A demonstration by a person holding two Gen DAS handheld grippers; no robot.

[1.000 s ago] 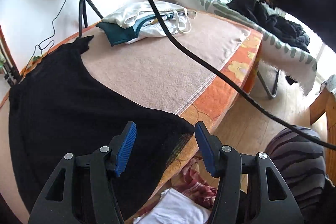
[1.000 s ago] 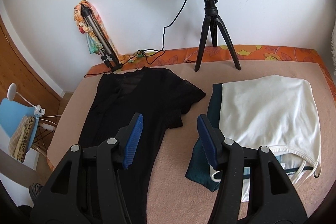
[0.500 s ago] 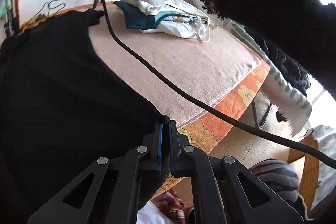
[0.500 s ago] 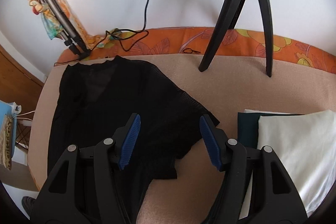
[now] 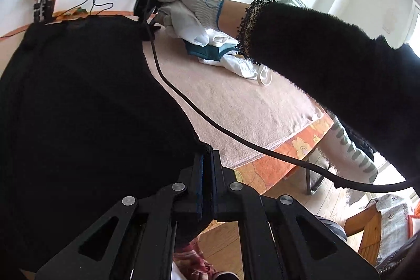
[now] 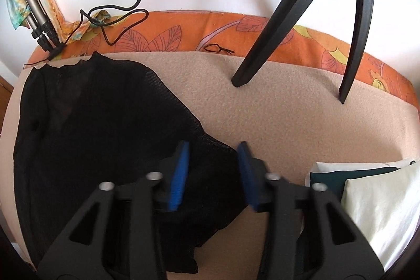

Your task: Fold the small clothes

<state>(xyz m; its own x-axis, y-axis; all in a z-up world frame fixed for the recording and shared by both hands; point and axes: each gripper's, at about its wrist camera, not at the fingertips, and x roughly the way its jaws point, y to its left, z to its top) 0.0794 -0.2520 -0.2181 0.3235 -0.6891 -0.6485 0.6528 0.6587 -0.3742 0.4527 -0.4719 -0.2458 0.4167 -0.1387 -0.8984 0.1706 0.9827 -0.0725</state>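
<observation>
A black top [image 5: 78,101] lies spread flat on the beige blanket [image 5: 236,101]. My left gripper [image 5: 207,162] is shut on its bottom hem corner near the table's front edge. In the right wrist view the same black top [image 6: 92,127] shows its sleeve end. My right gripper [image 6: 214,148] is open, low over the blanket, with the sleeve tip between its blue pads [image 6: 179,175]. The gloved hand that holds the right gripper [image 5: 189,9] shows at the far end of the top in the left wrist view.
A stack of folded white and teal clothes [image 6: 367,196] lies right of the sleeve; it also shows in the left wrist view [image 5: 223,54]. Ring-light tripod legs [image 6: 265,43] stand on the blanket behind. A black cable [image 5: 236,138] crosses the blanket. A chair with dark clothes [image 5: 362,146] stands beyond the table edge.
My left gripper closed on the hem corner and stays shut. My right gripper moved forward and down to the sleeve, and its pads now straddle the sleeve tip.
</observation>
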